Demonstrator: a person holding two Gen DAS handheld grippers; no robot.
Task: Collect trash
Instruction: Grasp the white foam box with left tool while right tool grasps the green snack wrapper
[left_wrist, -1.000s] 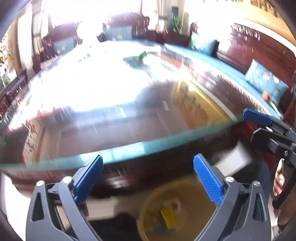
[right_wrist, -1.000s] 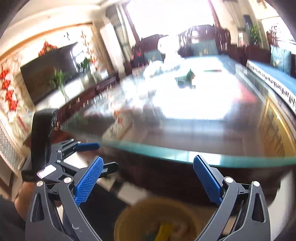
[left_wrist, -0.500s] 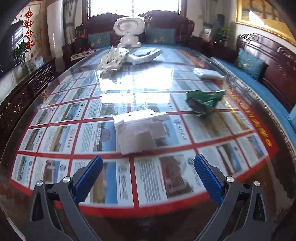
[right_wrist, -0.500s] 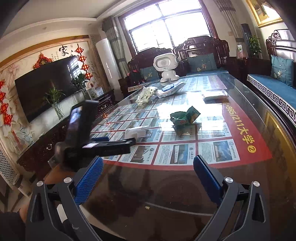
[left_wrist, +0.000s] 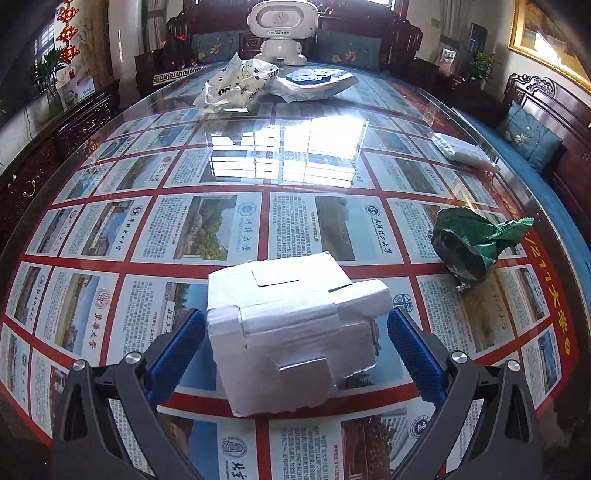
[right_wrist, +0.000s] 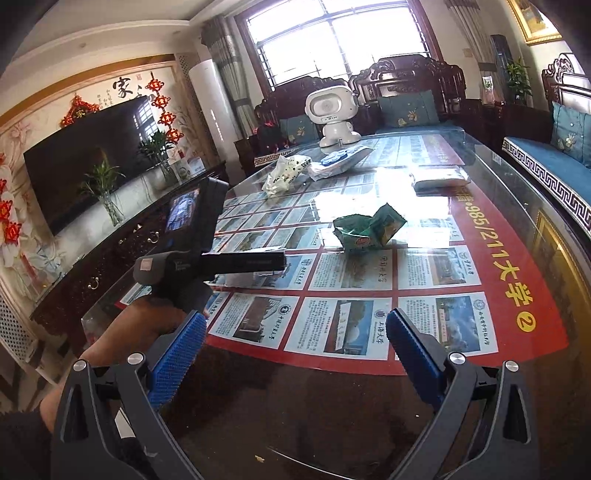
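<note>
A crumpled white cardboard box (left_wrist: 291, 332) lies on the glass table between the open jaws of my left gripper (left_wrist: 295, 350), which straddles it without closing. A crumpled green wrapper (left_wrist: 472, 243) lies to its right; it also shows in the right wrist view (right_wrist: 365, 229). Farther back lie a white printed plastic bag (left_wrist: 232, 85), a white-and-blue packet (left_wrist: 314, 81) and a flat white packet (left_wrist: 461, 151). My right gripper (right_wrist: 295, 350) is open and empty over the table's near edge. The left gripper's body (right_wrist: 207, 262) shows at left in the right wrist view.
The glass table (right_wrist: 480, 236) covers red-bordered printed sheets. A white robot toy (right_wrist: 334, 114) stands at the far end. Dark wooden sofas with blue cushions (right_wrist: 569, 136) line the right and far sides. A TV (right_wrist: 85, 162) and cabinet stand on the left.
Both grippers rose from a yellow bin below the table edge to above the table. My left gripper then advanced until the white box sits between its jaws.
</note>
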